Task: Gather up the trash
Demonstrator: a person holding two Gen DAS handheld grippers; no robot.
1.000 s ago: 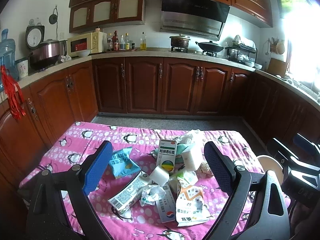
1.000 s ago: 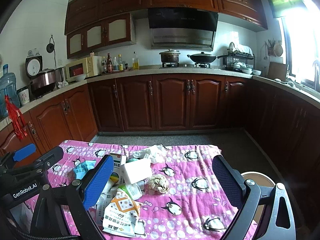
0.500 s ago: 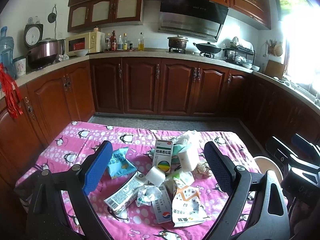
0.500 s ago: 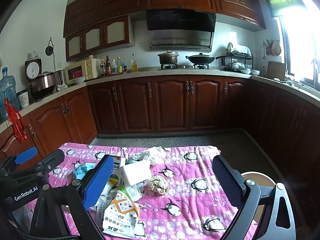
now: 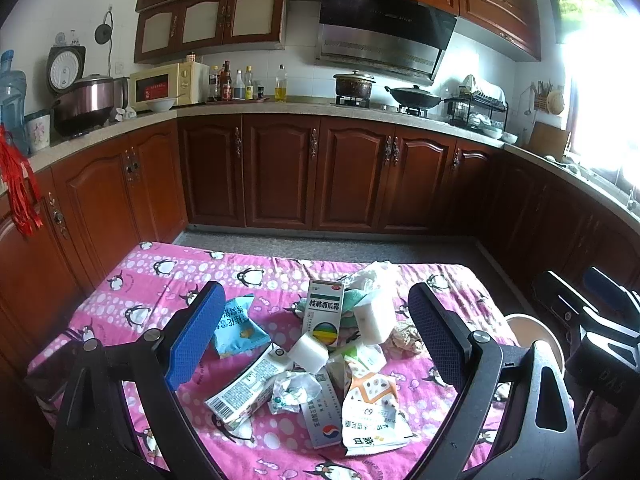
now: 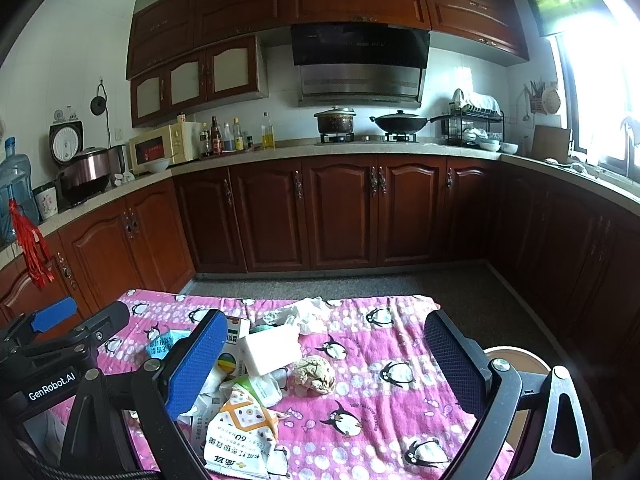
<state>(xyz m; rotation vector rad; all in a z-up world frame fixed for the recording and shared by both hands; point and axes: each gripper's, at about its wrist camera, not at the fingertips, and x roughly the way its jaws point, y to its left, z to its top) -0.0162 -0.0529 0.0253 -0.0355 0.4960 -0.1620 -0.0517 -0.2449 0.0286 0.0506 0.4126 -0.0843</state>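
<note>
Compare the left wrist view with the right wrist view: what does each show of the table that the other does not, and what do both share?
Only the left wrist view shows the barcoded carton lying flat and the small white foam block beside it. Only the right wrist view shows the left gripper from outside, at the table's left edge. Both share the penguin tablecloth, the upright medicine box, the crumpled brown paper ball and the orange-patterned snack bag. Both grippers are open and hold nothing.

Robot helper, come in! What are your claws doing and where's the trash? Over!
Left gripper open, empty. Right gripper open, empty. Trash pile untouched on penguin cloth. Nothing in the way.
</note>
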